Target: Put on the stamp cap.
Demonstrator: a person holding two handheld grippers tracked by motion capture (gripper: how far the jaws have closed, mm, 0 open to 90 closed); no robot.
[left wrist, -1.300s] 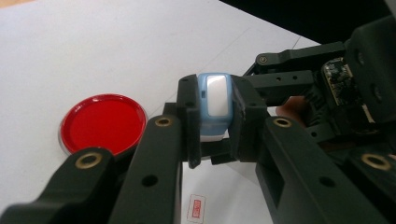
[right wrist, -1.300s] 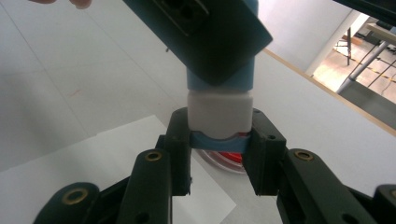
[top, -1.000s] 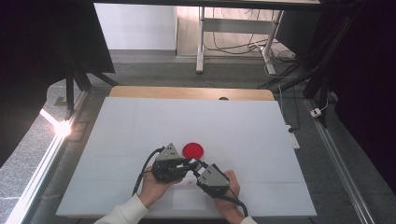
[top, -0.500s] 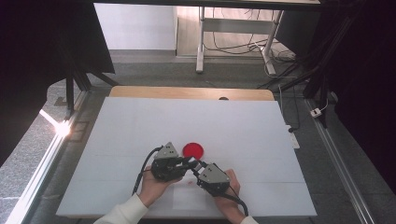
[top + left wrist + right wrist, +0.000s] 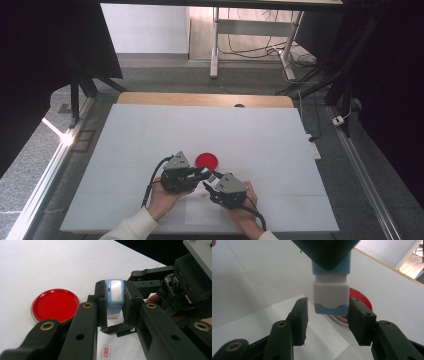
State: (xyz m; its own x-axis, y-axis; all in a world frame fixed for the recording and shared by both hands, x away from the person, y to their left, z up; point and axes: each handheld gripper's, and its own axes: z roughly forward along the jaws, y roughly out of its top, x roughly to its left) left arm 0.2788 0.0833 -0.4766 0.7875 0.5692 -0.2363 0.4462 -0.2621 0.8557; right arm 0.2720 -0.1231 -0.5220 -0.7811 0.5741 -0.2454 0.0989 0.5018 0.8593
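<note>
Near the front edge of the white table [image 5: 150, 135], the person holds both grippers close together, tips almost meeting just short of a red lid [image 5: 206, 160] that lies flat on the surface. The left gripper [image 5: 113, 305] is pinching a small light-blue and white stamp [image 5: 114, 298], its pads pressed against the stamp's two sides; in the left gripper view the stamp stands between the pads with a pale shiny face turned to the camera. In the high view the left gripper [image 5: 204, 173] points to the right, toward the other one, and the stamp itself is too small to make out there.

In the right gripper view the stamp [image 5: 331, 291] hangs down from above, its white body and blue lower end sitting in the gap between the jaws of the right gripper [image 5: 327, 313]. Those jaws are spread: the right pad looks close against the stamp's side, though I cannot tell if it touches, while the left pad stands clearly apart from it. Behind the stamp the lid [image 5: 362, 302] shows on the table, and a white paper sheet [image 5: 322, 340] lies under the jaws. In the high view the right gripper [image 5: 207, 185] sits just beside the left one.
</note>
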